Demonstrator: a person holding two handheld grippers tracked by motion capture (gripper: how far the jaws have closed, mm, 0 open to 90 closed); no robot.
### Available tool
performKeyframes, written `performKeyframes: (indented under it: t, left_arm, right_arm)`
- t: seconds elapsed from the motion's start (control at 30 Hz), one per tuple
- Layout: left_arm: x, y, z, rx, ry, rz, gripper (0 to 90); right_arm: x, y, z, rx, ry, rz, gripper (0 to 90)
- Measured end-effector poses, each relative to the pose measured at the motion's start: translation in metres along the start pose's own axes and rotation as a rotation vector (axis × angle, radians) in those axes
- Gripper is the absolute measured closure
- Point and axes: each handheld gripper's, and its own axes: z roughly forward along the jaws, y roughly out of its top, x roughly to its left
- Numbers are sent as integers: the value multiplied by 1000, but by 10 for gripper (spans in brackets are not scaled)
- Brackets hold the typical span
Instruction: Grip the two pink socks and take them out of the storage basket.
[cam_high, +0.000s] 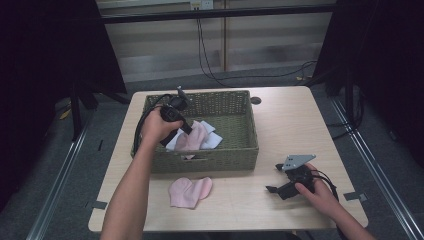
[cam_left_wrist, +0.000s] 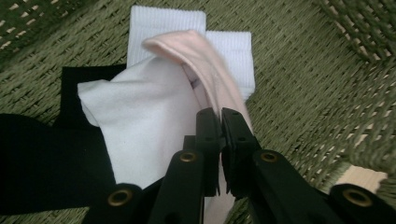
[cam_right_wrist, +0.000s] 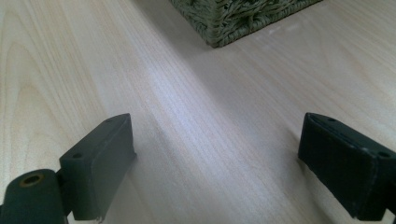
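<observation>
A green wicker basket (cam_high: 235, 150) stands at the table's middle. Inside it my left gripper (cam_high: 187, 128) is shut on a pink sock (cam_high: 192, 137), which lies over white socks (cam_high: 212, 140). In the left gripper view the jaws pinch the pink sock (cam_left_wrist: 205, 60) at its edge, my left gripper (cam_left_wrist: 220, 116) above a white sock (cam_left_wrist: 140, 121) and a black cloth (cam_left_wrist: 42, 154) on the basket floor (cam_left_wrist: 308, 79). Another pink sock (cam_high: 190, 191) lies on the table in front of the basket. My right gripper (cam_high: 274, 179) rests open near the front right; in its own view the right gripper (cam_right_wrist: 215, 158) holds nothing.
The wooden table (cam_high: 290, 125) has bare room right of the basket. A basket corner (cam_right_wrist: 233, 18) shows ahead of the right gripper. Cables (cam_high: 210, 60) hang behind the table. Black stands flank both sides.
</observation>
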Motion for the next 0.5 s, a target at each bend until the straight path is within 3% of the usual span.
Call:
performKeyframes:
  t: [0.5]
  left_arm:
    - [-16, 5, -46, -14, 38, 23, 862]
  right_arm:
    - [0, 0, 0, -4, 0, -6, 98]
